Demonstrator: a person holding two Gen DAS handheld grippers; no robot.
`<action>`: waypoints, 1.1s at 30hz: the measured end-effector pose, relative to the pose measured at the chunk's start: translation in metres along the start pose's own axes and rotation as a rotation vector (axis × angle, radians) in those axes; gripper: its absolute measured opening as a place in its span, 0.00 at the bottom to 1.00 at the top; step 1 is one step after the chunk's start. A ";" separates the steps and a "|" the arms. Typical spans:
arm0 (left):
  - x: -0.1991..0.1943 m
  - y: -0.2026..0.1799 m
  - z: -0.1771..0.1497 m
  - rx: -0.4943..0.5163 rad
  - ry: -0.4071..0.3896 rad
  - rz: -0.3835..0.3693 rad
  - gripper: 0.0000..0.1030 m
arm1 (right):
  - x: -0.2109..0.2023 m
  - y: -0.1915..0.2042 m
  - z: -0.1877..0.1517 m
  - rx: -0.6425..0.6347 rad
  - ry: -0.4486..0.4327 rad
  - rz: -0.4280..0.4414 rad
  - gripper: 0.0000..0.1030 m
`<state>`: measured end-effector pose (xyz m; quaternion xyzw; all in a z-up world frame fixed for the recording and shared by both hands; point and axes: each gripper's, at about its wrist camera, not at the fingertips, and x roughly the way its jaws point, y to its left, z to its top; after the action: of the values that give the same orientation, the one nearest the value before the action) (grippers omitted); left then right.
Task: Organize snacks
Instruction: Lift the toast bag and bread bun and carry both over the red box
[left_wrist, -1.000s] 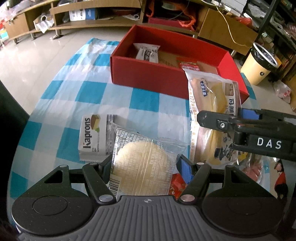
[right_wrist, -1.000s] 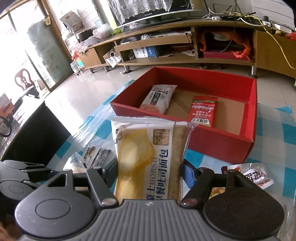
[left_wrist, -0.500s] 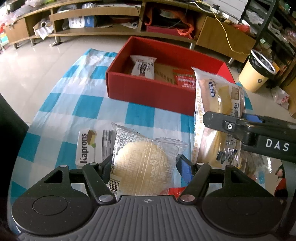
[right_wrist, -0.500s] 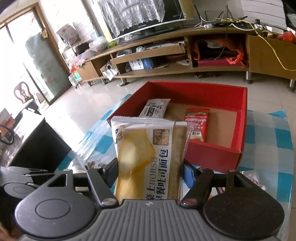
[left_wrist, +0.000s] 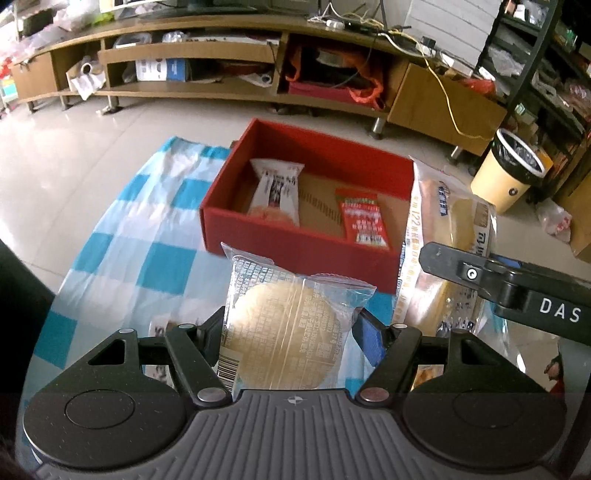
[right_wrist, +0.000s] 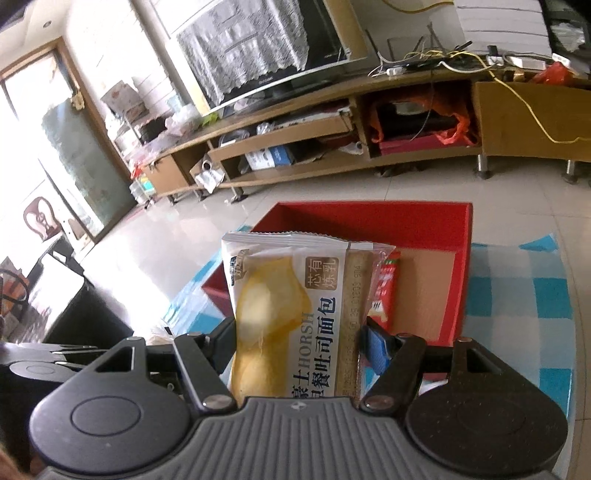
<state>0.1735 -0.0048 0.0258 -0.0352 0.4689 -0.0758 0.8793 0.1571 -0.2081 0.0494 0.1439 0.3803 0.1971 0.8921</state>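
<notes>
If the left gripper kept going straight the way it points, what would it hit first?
Probably the near wall of the red box, straight beyond the round cake packet that the left gripper holds; depth is uncertain.

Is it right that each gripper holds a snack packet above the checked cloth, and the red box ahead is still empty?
Not empty: the left wrist view shows the red box already holding a white packet and a red packet. The rest stands.
</notes>
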 end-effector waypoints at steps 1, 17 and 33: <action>0.000 -0.001 0.003 0.002 -0.005 0.000 0.74 | -0.001 -0.002 0.002 0.008 -0.007 0.001 0.66; 0.029 -0.018 0.058 0.000 -0.055 0.007 0.74 | 0.007 -0.031 0.044 0.078 -0.076 -0.028 0.66; 0.063 -0.026 0.092 0.006 -0.060 0.032 0.74 | 0.041 -0.053 0.069 0.100 -0.058 -0.073 0.66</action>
<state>0.2818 -0.0414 0.0284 -0.0271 0.4423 -0.0621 0.8943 0.2460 -0.2430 0.0486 0.1802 0.3686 0.1406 0.9011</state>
